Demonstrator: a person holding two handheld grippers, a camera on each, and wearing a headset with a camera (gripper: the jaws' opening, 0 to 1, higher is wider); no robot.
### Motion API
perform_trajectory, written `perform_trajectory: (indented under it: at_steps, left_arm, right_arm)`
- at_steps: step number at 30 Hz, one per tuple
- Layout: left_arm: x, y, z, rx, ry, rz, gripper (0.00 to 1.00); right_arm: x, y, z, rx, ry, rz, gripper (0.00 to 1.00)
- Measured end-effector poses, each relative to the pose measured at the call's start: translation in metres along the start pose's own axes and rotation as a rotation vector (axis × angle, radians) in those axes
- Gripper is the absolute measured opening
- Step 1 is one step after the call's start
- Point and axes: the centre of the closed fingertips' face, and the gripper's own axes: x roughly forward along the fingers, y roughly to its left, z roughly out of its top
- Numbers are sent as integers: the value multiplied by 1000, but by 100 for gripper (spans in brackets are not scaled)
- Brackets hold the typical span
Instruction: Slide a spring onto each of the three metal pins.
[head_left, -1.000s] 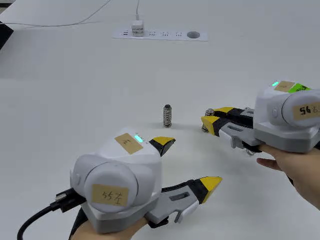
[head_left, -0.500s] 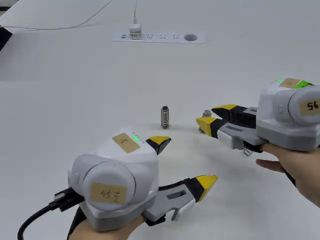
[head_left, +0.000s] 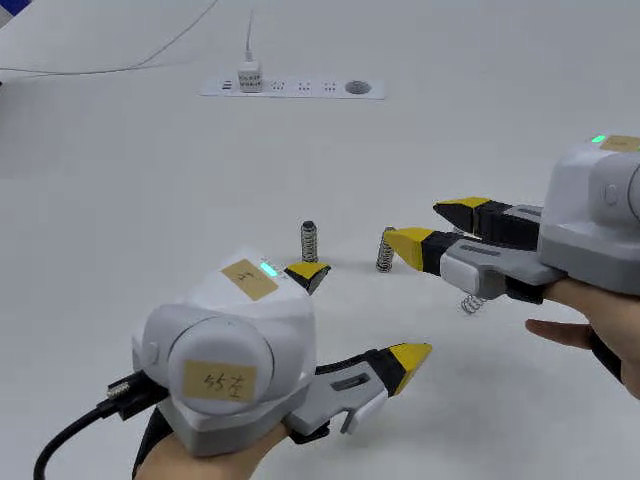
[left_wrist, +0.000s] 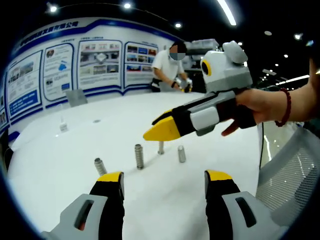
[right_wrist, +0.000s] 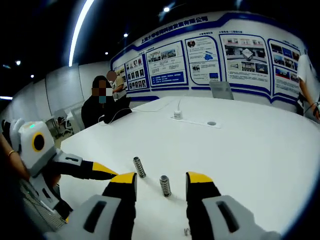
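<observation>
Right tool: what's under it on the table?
A small loose spring lies on the table below the right tool. Anything farther back under its body and hand is covered.

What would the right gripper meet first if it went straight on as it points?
Most likely the short upright metal pin with a grey coil spring on it, standing just ahead of the right gripper, in line with the gap between its open fingers. Another sprung pin stands left of that line.

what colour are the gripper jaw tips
Yellow; the left gripper shows it best in the left gripper view.
</observation>
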Motion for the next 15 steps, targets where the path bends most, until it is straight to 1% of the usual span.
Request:
perform_trajectory:
  at_steps: [5, 7, 15]
  left_arm:
    - [9, -9, 2, 29, 9, -28, 66]
    - [13, -12, 4, 38, 8, -39, 66]
    - [28, -19, 4, 69, 23, -59, 65]
  right_arm:
    - [-10, -2, 0, 16, 6, -3, 46]
    - [-15, -3, 0, 15, 4, -8, 47]
    - [-33, -8, -4, 25, 8, -28, 51]
